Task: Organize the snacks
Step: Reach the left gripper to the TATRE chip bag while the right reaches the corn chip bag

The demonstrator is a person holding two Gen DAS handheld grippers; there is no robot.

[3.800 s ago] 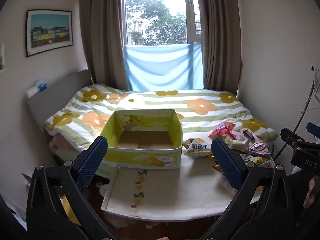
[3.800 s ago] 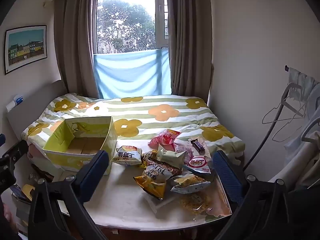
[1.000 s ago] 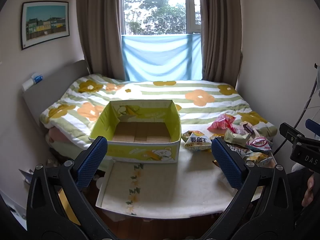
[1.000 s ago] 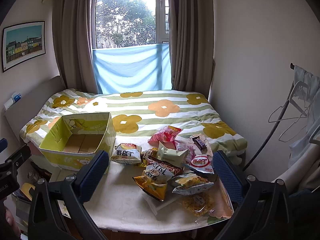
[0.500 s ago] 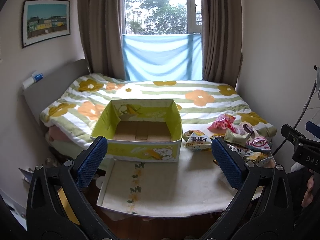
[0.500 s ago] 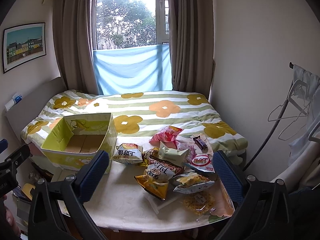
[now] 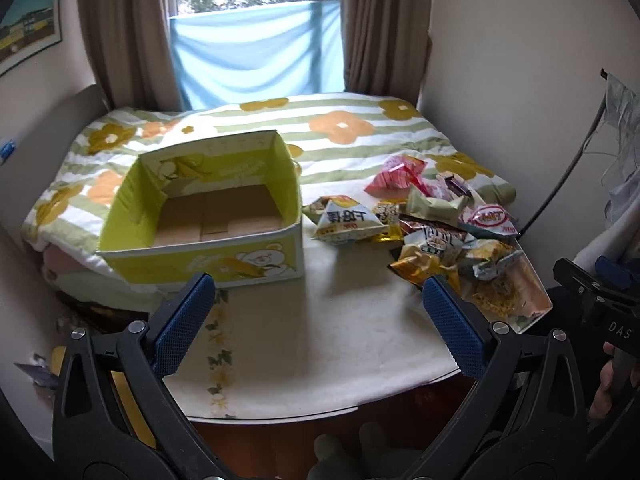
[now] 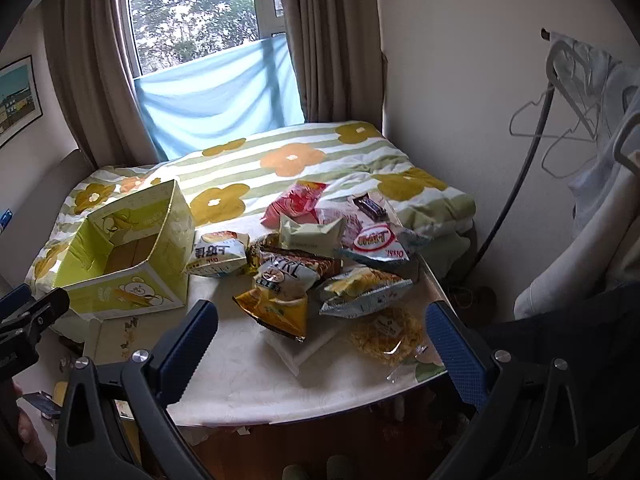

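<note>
An empty yellow-green cardboard box [image 7: 208, 204] with a bear print stands at the left of the white table [image 7: 320, 344]; it also shows in the right wrist view [image 8: 120, 256]. Several snack bags are piled on the table's right side: a white triangular bag [image 7: 344, 220], a yellow chip bag [image 8: 276, 300], a pink bag [image 8: 296, 200] and a red-and-white bag [image 8: 376, 240]. My left gripper [image 7: 320, 312] is open and empty over the table's near edge. My right gripper [image 8: 324, 340] is open and empty just short of the pile.
A bed with a flowered striped quilt [image 7: 320, 128] lies behind the table. Curtains and a window [image 8: 208, 60] are at the back. A clothes rack with hangers [image 8: 560, 120] stands at the right wall. A clear packet of noodles [image 8: 388, 336] lies near the table's right edge.
Both grippers have tilted down and moved closer to the table, so the box and snack pile look larger. Nothing on the table has moved.
</note>
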